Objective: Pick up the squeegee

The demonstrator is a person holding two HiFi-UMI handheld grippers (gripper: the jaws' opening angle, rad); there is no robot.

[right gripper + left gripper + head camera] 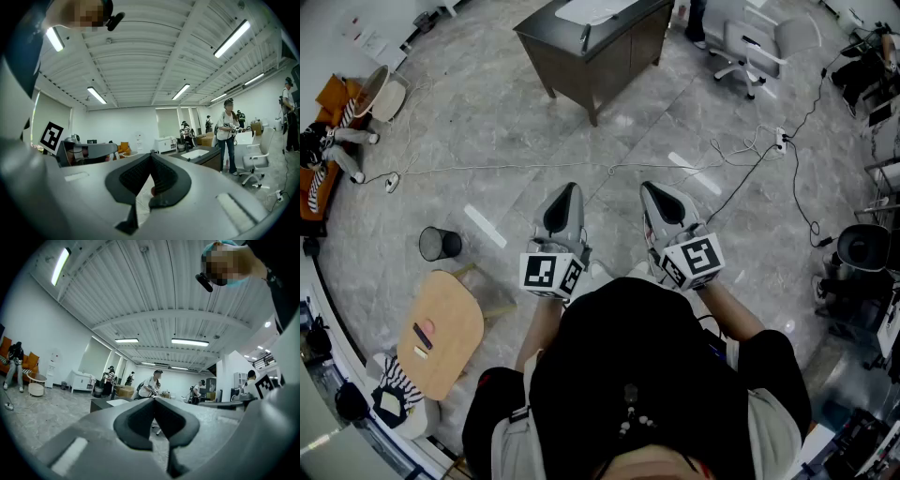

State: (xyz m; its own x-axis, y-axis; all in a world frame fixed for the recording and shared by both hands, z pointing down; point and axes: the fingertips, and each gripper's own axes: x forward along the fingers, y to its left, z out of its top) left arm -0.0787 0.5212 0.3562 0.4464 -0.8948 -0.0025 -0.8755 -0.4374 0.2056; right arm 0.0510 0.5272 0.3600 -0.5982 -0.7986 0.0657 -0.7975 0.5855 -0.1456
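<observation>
I cannot make out a squeegee for certain in any view. A slim grey object (585, 37) lies on the dark desk (609, 56) far ahead; what it is I cannot tell. My left gripper (567, 192) and right gripper (654, 190) are held side by side at chest height, level, pointing toward that desk. In the left gripper view the left gripper (153, 401) has its dark pads meeting at the tip, nothing between them. The right gripper (151, 157) looks the same in the right gripper view, pads together and empty.
A black bin (440, 244) and a round wooden stool (441, 333) stand at my left. Cables (750, 155) trail across the grey floor ahead right. A white office chair (750, 47) is beside the desk. A person (228, 136) stands near the desk (206, 157).
</observation>
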